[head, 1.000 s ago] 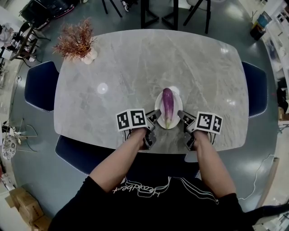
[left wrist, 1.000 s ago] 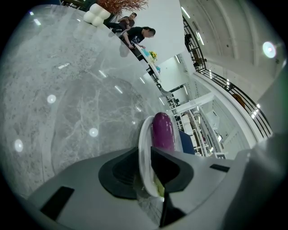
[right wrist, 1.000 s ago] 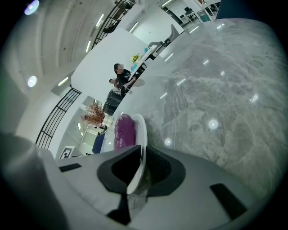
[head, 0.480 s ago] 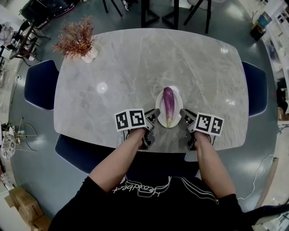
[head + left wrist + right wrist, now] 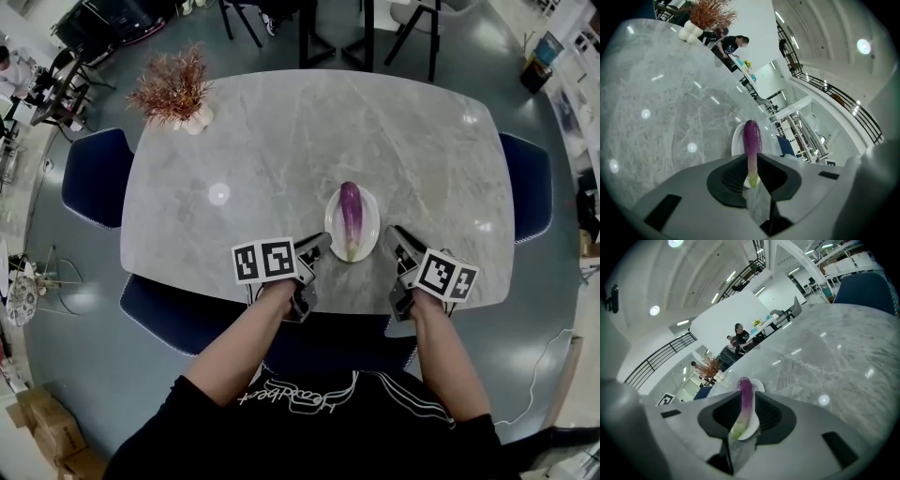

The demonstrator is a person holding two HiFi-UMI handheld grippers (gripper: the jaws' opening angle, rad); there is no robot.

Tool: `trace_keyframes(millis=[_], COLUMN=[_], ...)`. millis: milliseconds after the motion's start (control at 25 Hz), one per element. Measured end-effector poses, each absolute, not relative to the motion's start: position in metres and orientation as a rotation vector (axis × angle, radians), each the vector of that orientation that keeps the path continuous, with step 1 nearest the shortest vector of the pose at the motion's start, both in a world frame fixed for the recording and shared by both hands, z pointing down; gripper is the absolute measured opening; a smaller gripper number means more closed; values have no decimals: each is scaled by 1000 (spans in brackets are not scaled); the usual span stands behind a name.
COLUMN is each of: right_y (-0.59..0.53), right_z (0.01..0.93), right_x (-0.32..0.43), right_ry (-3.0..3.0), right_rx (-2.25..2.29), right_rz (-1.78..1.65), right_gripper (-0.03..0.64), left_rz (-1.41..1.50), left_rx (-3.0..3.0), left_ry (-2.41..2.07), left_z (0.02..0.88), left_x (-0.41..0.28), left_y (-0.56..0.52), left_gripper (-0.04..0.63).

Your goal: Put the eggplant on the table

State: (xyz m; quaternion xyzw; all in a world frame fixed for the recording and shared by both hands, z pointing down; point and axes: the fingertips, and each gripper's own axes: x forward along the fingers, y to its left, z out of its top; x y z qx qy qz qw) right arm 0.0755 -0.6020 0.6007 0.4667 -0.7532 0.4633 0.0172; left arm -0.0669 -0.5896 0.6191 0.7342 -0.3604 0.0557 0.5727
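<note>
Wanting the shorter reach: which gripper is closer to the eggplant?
Left, by a little. The left gripper sits at the near-left rim of the plate, beside the stem end of the eggplant; the right gripper stands farther off to its right.

— Where's the eggplant point(image 5: 751, 138)?
— Lying lengthwise on the white plate point(image 5: 736, 140), green stem end nearest.
— And the left gripper point(image 5: 751, 160)?
— Just short of the plate, jaws apart, framing that stem. A dried plant point(image 5: 710, 11) stands far beyond the plate.

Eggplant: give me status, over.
Left gripper and right gripper open, empty, flanking the plate. Eggplant lying on the plate, untouched, not yet on the table. Nothing in the way.
</note>
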Motion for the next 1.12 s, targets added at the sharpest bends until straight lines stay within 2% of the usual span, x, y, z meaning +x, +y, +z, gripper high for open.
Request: trace_keyframes(millis=[200,280,360,600,1120], right_y=[-578,-559,-538,-482,-348], right_z=[557,534,515,465,378], right_x=[55,42,33,21,42], right_ry=[-2578,-2684,-2757,-2860,-3017], right_rx=[1283,1154,1052,911,805], right_rz=[1398,1425,1423,1251,852], right_gripper=[90,34,8,6,6], left_rz=[55,-10,-63,-128,55], left_rx=[1825,1853,1891,2153,2606], left_ry=[-817,-783,-751,-625,-687], left_z=[580,560,539,470,382], left_x=[-61,-55,-50,-41,-10], left_y=[-567,-555,-540,-481,-337], left_gripper=[66,35,27,8,8])
